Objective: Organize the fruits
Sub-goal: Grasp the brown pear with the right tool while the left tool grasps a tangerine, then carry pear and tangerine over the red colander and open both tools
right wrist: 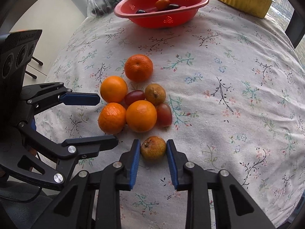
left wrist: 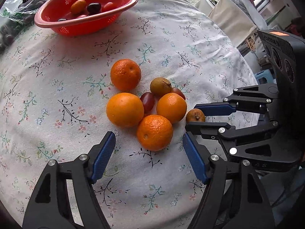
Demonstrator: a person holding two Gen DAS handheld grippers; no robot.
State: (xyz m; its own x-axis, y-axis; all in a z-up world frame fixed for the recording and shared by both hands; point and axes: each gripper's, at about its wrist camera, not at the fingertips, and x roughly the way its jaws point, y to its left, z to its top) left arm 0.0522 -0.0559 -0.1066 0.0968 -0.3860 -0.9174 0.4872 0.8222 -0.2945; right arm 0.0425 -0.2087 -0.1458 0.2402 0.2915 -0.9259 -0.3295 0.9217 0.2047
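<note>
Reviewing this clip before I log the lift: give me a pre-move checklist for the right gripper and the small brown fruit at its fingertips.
1. Small brown fruit centred between the right gripper pads: ok.
2. Pads firmly pressing it: cannot tell; they sit at its sides, contact unclear.
3. Fruit apart from the nearest orange: ok, a gap shows.
4. Left gripper out of the way: not ok; it is open around another orange, close beside the right one.
5. Red colander has room: ok, only a few small fruits inside.
6. Tablecloth free of obstacles toward the colander: ok.
</note>
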